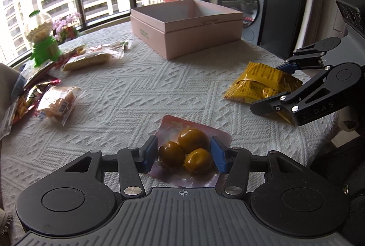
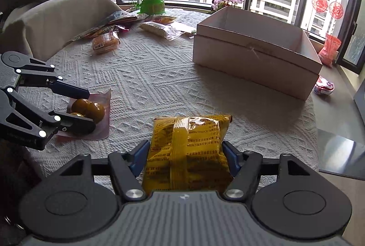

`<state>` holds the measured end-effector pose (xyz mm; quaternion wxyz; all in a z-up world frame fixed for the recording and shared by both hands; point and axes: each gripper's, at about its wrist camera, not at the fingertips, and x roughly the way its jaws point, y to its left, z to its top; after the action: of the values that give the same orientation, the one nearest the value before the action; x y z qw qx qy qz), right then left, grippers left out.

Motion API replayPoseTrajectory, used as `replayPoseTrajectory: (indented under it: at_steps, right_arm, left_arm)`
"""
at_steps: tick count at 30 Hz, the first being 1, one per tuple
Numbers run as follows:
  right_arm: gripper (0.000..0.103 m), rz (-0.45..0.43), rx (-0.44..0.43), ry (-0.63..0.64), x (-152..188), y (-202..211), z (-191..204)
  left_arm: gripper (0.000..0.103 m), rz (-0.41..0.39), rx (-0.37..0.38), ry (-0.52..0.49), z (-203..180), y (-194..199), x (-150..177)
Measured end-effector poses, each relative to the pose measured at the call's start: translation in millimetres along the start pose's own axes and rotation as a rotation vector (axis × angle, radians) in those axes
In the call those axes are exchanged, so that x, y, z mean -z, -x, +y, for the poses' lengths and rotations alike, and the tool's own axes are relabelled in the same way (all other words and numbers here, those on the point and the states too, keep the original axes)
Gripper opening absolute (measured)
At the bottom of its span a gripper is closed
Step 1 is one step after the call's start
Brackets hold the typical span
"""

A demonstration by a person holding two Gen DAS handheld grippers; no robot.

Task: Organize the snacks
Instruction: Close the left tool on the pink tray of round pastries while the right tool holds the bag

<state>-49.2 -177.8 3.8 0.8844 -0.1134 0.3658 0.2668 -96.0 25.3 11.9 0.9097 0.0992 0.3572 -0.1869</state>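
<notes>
On the left, the left tool (image 1: 184, 153) has its two blue pads on both sides of a clear pouch of three brown glazed balls (image 1: 187, 152). The pouch lies flat on the desk (image 1: 141, 95), and the pads stand very close to its contents; I cannot tell if they already press it. From the right wrist view the same pouch (image 2: 91, 109) sits between the two black fingers, low on the white cloth.

In the middle, further away, stands the open pink box (image 1: 189, 24), which I judge to be the place for the snacks. From the left tool it lies ahead and a little to the right, well apart.

On the right, the right tool (image 2: 186, 154) is closed around the yellow snack packet (image 2: 187, 150), which bulges between the pads. The long axis of the packet points forward, along the fingers. From this tool the box (image 2: 257, 54) lies ahead and to the right, and its open top faces up.

The right tool seems nearer to the box than the left one, so its packet probably can go in first, carried forward and right over the near wall. More snacks (image 1: 68, 100) wait at the far left of the desk.
</notes>
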Motion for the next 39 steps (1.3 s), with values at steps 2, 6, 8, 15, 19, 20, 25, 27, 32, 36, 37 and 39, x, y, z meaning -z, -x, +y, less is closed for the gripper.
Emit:
replayPoseTrajectory:
  at_steps: [2, 6, 8, 15, 19, 20, 25, 27, 32, 36, 37, 39]
  right_arm:
    - [0.067, -0.009, -0.005, -0.006, -1, 4, -2]
    - [0.067, -0.062, -0.010, -0.008, -8, 22, -10]
    - [0.067, -0.085, 0.005, -0.001, -12, 29, -13]
    - [0.067, -0.100, 0.025, -0.022, -14, 34, -27]
    - [0.067, -0.079, 0.026, -0.035, -9, 28, -29]
    - [0.067, -0.075, 0.024, -0.034, -6, 27, -28]
    - [0.067, -0.041, 0.010, -0.033, 2, 13, -18]
    - [0.067, -0.019, 0.007, -0.029, 4, 4, -14]
    - [0.072, -0.033, 0.048, 0.000, 7, -2, -3]
    - [0.078, -0.033, 0.050, -0.030, 8, -4, -7]
    - [0.079, -0.033, 0.047, -0.043, 9, -4, -10]
    - [0.080, -0.032, 0.044, -0.054, 9, -4, -12]
  left_arm:
    - [0.054, -0.018, -0.026, -0.024, -7, 3, 2]
    - [0.050, -0.043, -0.037, -0.044, -14, 6, -1]
    - [0.039, -0.056, -0.034, -0.045, -15, 8, -5]
    - [0.012, -0.079, -0.029, -0.011, -10, 6, -24]
    - [0.013, 0.016, -0.033, 0.093, 2, -2, -26]
    - [0.013, 0.014, -0.023, 0.115, 5, 1, -25]
    - [0.015, 0.026, -0.081, 0.114, 0, 17, -18]
    - [0.018, 0.062, -0.107, 0.089, -10, 10, -15]
    - [0.027, 0.071, -0.138, 0.052, -23, -7, -13]
    - [0.027, 0.074, -0.111, 0.115, -20, -14, -24]
    - [0.027, 0.078, -0.107, 0.108, -22, -14, -27]
    - [0.028, 0.065, -0.088, 0.075, -27, -12, -32]
